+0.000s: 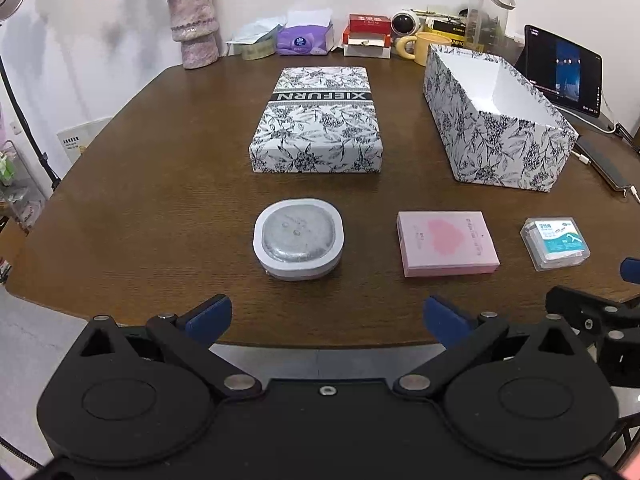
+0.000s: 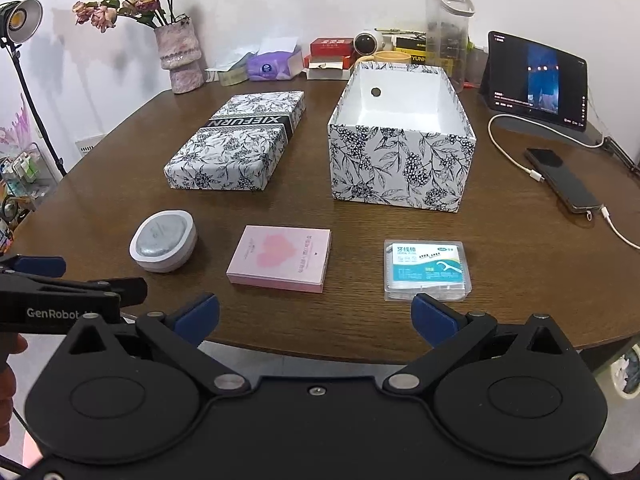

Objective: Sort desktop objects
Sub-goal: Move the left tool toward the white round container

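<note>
Both tongs [image 1: 327,316] [image 2: 316,314] spread wide, near table edge [image 1: 320,342].

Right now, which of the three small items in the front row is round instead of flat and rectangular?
The white round case at the row's left end; the pink box and floss pack are flat rectangles.

Vase [image 2: 179,56] with flowers; tissue box [image 2: 273,65]; tablet [image 2: 538,82]; phone [image 2: 562,179]
</note>
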